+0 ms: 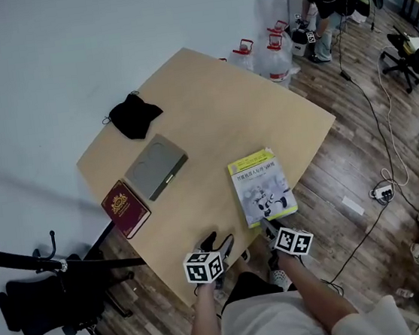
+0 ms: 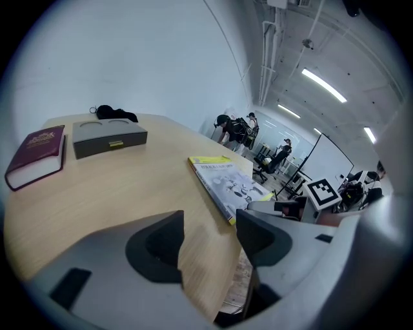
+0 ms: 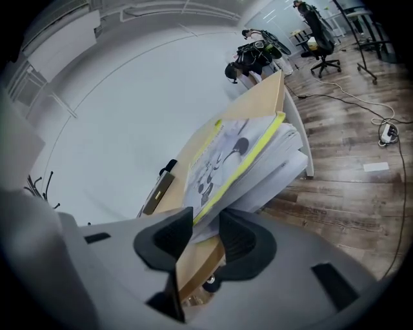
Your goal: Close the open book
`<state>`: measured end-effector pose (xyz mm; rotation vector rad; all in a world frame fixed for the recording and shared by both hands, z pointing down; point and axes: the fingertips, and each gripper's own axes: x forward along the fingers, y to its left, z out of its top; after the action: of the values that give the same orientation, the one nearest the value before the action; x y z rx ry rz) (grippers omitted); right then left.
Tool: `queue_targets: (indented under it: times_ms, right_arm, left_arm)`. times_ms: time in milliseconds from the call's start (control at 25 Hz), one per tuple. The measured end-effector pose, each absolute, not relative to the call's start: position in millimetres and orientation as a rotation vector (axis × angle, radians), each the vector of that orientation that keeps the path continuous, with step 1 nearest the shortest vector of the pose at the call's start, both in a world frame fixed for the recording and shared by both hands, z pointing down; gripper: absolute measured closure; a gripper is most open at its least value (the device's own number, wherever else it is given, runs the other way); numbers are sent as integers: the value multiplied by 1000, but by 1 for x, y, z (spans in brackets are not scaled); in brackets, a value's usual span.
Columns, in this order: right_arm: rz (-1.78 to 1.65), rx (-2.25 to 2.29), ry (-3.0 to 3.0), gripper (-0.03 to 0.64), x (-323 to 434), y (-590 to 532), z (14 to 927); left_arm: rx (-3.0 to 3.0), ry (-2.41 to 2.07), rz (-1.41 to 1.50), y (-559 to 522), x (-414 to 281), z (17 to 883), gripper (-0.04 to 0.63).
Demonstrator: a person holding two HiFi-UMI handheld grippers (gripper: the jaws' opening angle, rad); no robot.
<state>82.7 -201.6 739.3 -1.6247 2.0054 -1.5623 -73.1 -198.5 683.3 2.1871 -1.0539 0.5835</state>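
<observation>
The book [image 1: 262, 187] lies cover up at the near right edge of the table [image 1: 209, 102], its pages a little fanned at the near corner. The right gripper [image 3: 205, 232] has that corner between its jaws, which stand apart; whether a pad brushes the cover is hard to tell. The left gripper [image 2: 210, 238] hangs over the near edge, jaws spread with nothing between them.
</observation>
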Motion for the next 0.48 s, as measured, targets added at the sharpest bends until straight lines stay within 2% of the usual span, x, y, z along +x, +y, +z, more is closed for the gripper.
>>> queue_targets:
  times_ms: [480]
  right_arm:
    - [-1601,-1571,1991,462,82,-195,740]
  left_arm:
    - [2188,-1077,602,-182,-78,677,336]
